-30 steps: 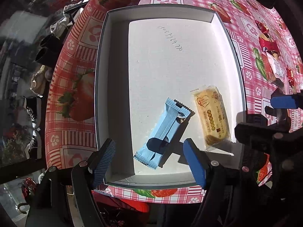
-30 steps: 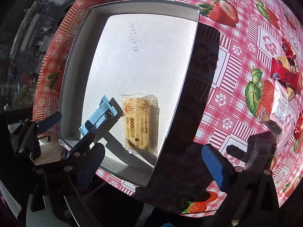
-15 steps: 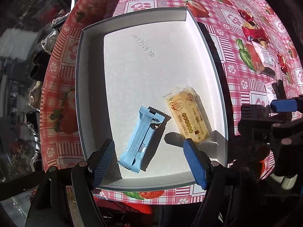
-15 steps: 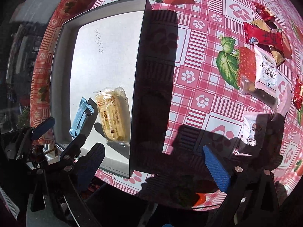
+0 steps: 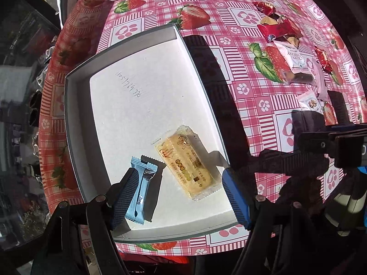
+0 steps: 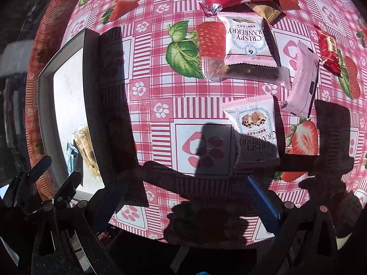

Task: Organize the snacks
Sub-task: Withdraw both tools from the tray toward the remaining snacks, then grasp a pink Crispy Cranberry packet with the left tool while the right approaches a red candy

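Both the left hand-held gripper (image 5: pixel 179 197) and the right hand-held gripper (image 6: pixel 185 201) stand wide open, holding nothing. The left one's finger (image 5: pixel 125 197) hides part of the blue snack (image 5: pixel 143 197) at lower left.

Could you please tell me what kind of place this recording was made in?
Most likely a home dining table in strong sunlight: a strawberry-print tablecloth, wrapped snacks scattered on it, and a shallow white box holding two more.

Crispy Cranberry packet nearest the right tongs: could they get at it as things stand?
Probably yes. The right tongs stand open over bare tablecloth, and the Crispy Cranberry packet lies flat just ahead of the right-hand finger, nothing on top of it.
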Available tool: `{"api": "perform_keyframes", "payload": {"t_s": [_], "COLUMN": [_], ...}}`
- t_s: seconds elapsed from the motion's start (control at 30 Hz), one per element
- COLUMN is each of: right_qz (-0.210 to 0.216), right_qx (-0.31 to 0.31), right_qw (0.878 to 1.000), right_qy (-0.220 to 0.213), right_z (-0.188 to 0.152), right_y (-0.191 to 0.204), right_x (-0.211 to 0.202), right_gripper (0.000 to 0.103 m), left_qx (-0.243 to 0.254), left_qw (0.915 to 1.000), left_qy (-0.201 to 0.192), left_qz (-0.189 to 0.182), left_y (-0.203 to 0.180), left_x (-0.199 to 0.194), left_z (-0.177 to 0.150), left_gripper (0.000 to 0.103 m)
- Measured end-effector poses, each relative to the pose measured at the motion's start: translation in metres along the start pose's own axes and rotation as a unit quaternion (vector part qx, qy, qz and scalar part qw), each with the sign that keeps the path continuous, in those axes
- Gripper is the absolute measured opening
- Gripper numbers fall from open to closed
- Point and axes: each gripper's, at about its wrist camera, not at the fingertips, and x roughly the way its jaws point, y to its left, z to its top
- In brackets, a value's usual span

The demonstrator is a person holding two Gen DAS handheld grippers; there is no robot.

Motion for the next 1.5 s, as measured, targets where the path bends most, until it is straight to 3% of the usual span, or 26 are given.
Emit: {"api": "perform_keyframes", "payload": {"t_s": [0.47,0.8,1.13,1.27,1.33,1.4,1.5], "right_qz": [0.005,0.004,0.010,0.010,0.003,-0.002,-0.011], "right_qx": [0.151,0.194,0.177,0.170,0.163,0.154,0.146], "right_qw": [0.988,0.981,0.984,0.985,0.986,0.988,0.988], "right_qy": [0.007,0.010,-0.001,-0.007,-0.020,-0.032,-0.050], "right_z": [-0.047,-0.066,-0.033,-0.016,-0.002,0.043,0.078], "right_y": [-0.146,-0.204,-0.206,-0.207,-0.208,-0.220,-0.219], "right_x": [0.014,0.020,0.013,0.008,0.001,-0.011,-0.022], "right_gripper": [0.103,0.103,0.103,0.103,0.103,0.103,0.103], "left_qx": [0.084,0.066,0.008,-0.009,-0.008,-0.003,0.007], "left_qw": [0.9959,0.9945,0.9928,0.9919,0.9926,0.9934,0.9950], "left_qy": [0.009,0.029,0.059,0.079,0.082,0.081,0.076], "left_qz": [-0.033,-0.076,-0.104,-0.099,-0.089,-0.081,-0.065], "left_y": [-0.071,-0.119,-0.144,-0.145,-0.146,-0.148,-0.168], "left_x": [0.005,0.018,0.053,0.071,0.076,0.080,0.086], "left_z": [0.047,0.109,0.193,0.208,0.213,0.213,0.208], "left_gripper": [0.079,0.079,0.079,0.079,0.079,0.079,0.079]}}
